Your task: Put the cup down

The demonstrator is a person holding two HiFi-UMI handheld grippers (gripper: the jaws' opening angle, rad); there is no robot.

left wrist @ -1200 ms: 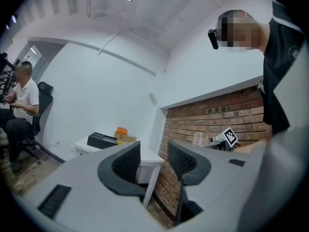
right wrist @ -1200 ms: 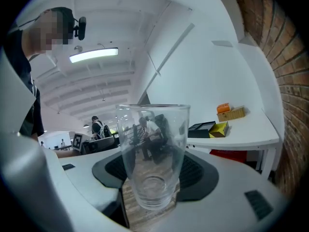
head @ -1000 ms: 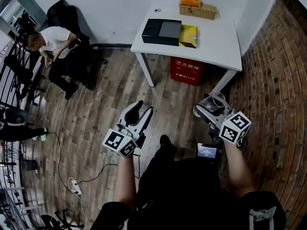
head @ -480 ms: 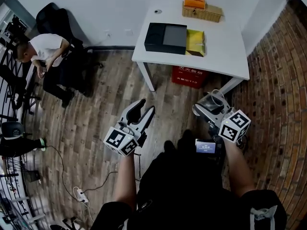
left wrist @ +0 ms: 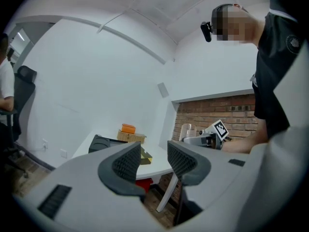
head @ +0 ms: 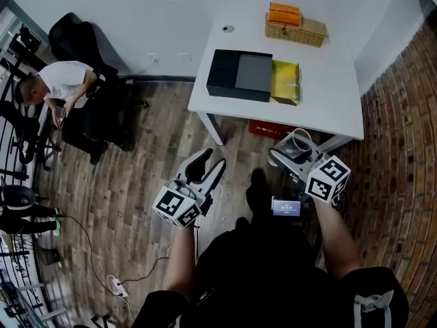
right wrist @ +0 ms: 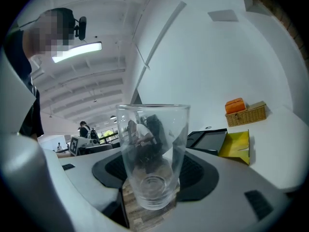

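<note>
A clear, empty glass cup [right wrist: 153, 153] stands upright between the dark pads of my right gripper [right wrist: 154, 172], which is shut on its lower part. In the head view the cup [head: 295, 145] and right gripper [head: 290, 157] hang in the air just off the near edge of the white table [head: 321, 80]. My left gripper [head: 207, 168] is over the wooden floor to the left, open with nothing in it. In its own view, the left gripper [left wrist: 154, 161] has only air between its ribbed pads [left wrist: 126, 163].
On the table lie a black box [head: 240, 75], a yellow packet [head: 285, 91] and a wicker basket [head: 295, 27] with an orange box [head: 284, 12] on top. A red box [head: 263, 128] sits underneath. A person [head: 65, 91] sits at far left. A brick wall [head: 403, 149] runs along the right.
The table has drawn nearer and lower in the head view, and the right gripper with the cup now sits by its near edge. Both grips look the same.
</note>
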